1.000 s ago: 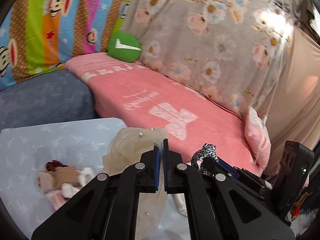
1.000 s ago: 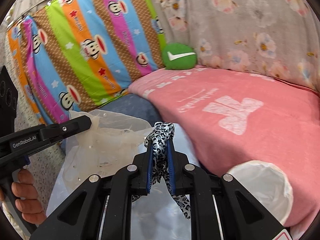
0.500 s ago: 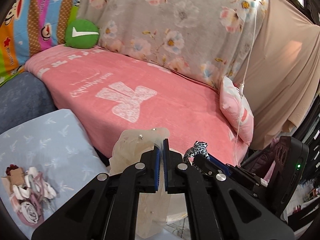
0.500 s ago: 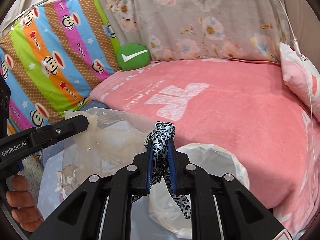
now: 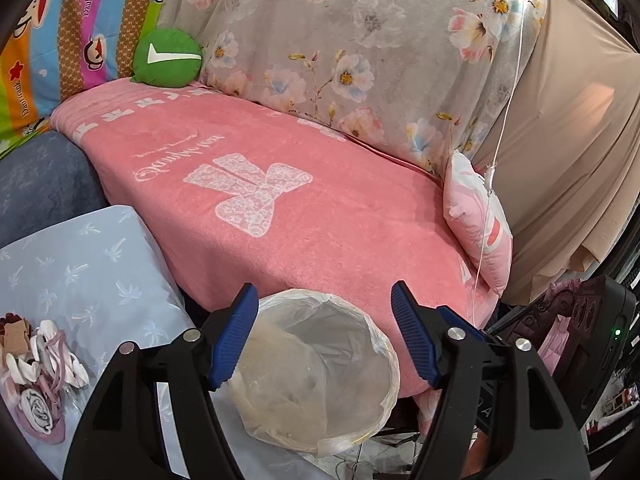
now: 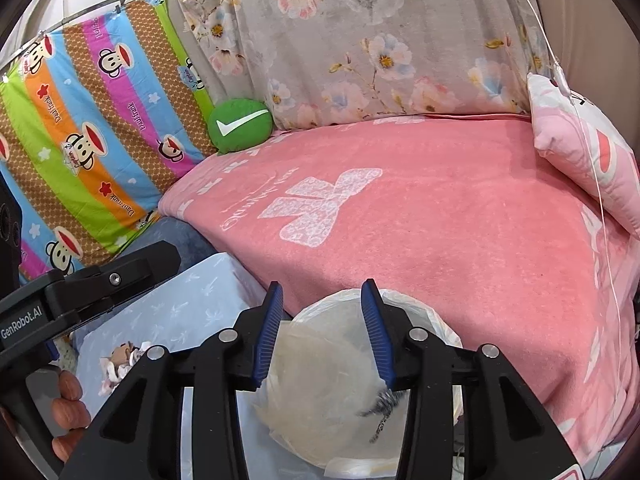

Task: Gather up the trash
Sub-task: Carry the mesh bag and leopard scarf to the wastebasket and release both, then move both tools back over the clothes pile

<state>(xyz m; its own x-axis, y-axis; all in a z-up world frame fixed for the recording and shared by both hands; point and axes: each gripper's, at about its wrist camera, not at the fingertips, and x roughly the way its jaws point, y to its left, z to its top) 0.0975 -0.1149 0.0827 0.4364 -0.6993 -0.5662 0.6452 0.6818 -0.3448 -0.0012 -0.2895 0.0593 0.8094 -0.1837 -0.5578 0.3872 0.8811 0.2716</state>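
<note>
Both the left gripper and right gripper have just spread their jaws, empty, above the bag-lined bin; inside it lie the crumpled translucent wrapper and leopard-print strip.

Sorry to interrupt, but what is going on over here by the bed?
A person is collecting trash with two handheld grippers. Both the left gripper and the right gripper have just been opening over the lined bin. Nothing is between their fingers; a leopard-print scrap is dropping inside. More scraps wait on the blue cushion.
</note>
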